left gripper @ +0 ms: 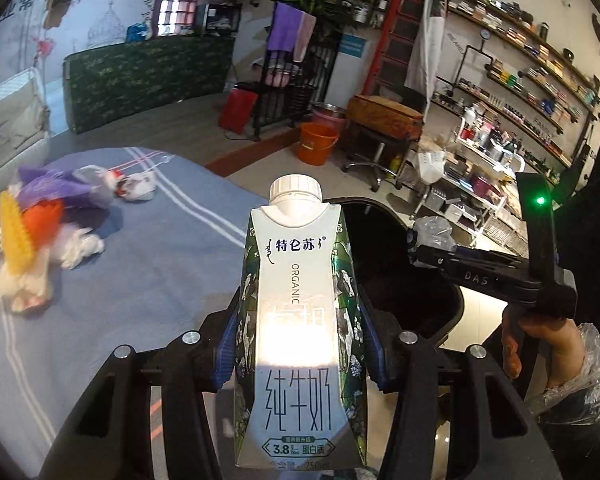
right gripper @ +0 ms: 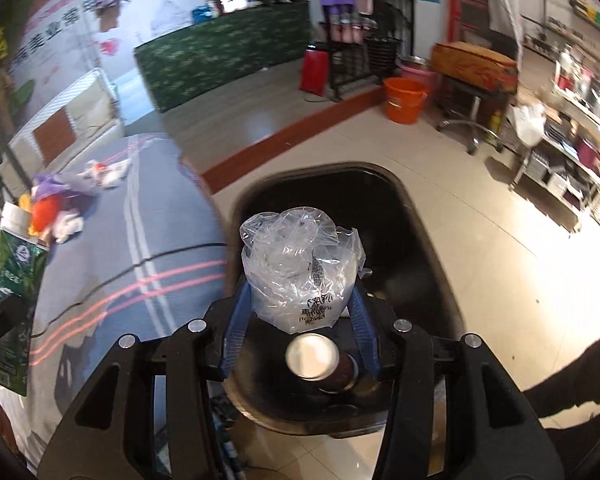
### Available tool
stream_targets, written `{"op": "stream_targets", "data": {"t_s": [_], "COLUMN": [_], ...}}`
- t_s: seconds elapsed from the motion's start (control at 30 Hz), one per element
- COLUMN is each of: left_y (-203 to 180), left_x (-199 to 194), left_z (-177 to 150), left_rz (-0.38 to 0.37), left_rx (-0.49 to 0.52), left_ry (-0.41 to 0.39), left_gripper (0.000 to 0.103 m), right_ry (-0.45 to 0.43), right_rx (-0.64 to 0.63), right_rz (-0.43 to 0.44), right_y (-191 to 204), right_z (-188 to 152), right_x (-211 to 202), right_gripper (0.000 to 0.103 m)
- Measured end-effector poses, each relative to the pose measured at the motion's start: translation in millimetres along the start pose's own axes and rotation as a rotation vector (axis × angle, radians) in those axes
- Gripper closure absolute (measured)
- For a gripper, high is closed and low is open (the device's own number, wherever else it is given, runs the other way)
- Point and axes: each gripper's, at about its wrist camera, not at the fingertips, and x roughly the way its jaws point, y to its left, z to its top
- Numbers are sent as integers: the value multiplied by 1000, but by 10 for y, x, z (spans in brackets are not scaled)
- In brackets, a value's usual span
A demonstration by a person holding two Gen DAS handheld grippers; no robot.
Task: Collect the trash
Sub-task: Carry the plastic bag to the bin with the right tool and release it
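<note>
Left wrist camera sits right behind its blue fingers [left gripper: 226, 344], very close on the milk carton [left gripper: 296, 320], facing across the blue striped bedspread [left gripper: 148, 264] toward the far shelves [left gripper: 540, 80]. Right wrist camera looks down and forward over the black bin [right gripper: 412, 240]. Both views share the bin [left gripper: 396, 280], bedspread [right gripper: 148, 280], orange bucket [left gripper: 316, 142] [right gripper: 404, 98] and the carton [right gripper: 12, 276].

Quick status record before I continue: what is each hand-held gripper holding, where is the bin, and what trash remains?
left hand-held gripper: shut on milk carton, upright, cap on
right hand-held gripper: shut on plastic bag, held over the bin
bin: black, open, on the floor beside the bed
in bin: a cup, seen below the bag
bed: blue striped cover
left to collect: litter pile on the bed's far side
</note>
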Motion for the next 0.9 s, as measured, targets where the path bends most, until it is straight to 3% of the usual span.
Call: {"op": "stream_targets", "data": {"t_s": [0.3,0.47,0.63,0.73,0.9], "left_y": [-247,-326,-362,-381,-461], "left_x": [326,406,490,519,608], "left_z": [111,95,80,80,122], "left_rz": [-56,-63,-69,-76,-76], "left_rx": [28,45,52,50,73], "left_ry": [25,44,64,72,82], "left_gripper": [52,52,52,52,52], "right_ry": [129,223,205,176,120], "right_rx": [-3,58,51,55,68], "right_rz": [-54,-56,-46,-56,-73], "right_y": [-195,-313,-295,-303,-299], "right_z": [-110,-203,-206,-188,-181], "right_x": [557,951,923,845,613], "right_gripper": [55,50,41,28,28]}}
